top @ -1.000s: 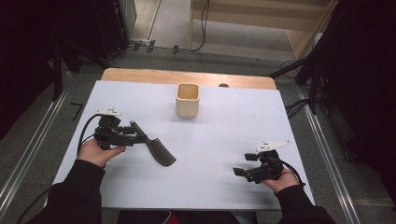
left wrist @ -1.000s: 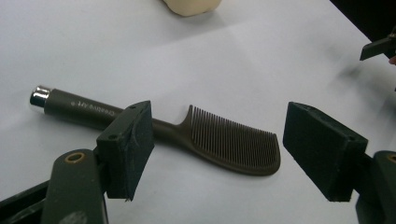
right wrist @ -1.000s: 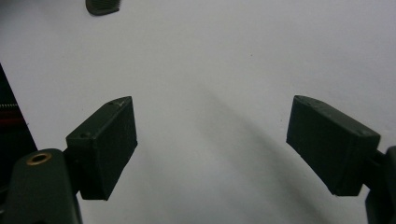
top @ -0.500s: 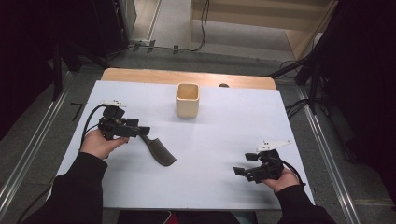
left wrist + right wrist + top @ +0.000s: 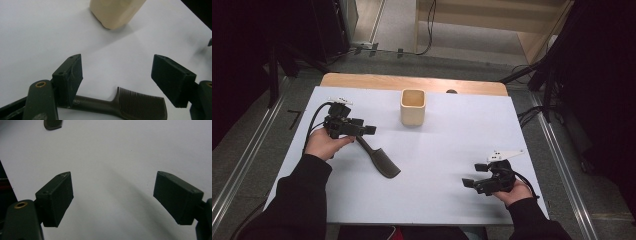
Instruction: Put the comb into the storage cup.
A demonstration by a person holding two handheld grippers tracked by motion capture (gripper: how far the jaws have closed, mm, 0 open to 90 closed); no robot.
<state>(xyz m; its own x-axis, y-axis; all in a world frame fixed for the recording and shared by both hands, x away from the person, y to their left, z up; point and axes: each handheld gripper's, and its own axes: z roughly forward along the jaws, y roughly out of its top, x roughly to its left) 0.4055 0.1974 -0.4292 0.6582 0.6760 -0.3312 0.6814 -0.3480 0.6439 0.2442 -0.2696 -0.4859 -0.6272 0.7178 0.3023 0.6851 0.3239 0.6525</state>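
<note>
Work looks barely begun: comb (image 5: 379, 158) lies flat on the white table (image 5: 452, 150), ungripped, left gripper (image 5: 368, 130) hanging wide open above its handle, right gripper (image 5: 468, 183) open and idle, cup (image 5: 413, 106) apparently empty.

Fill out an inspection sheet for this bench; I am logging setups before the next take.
Surface: white board on a wooden table, bare between items.
Job's things: dark comb lying flat, handle toward the left gripper; beige square cup upright, apart from it.
Clutter: nothing seen.
Grippers: left gripper above the comb handle, jaws open; right gripper near the board's front right, jaws open, empty.
Cables: black cable trailing from the left gripper.
Surroundings: dark floor, metal rails, floor cables.
</note>
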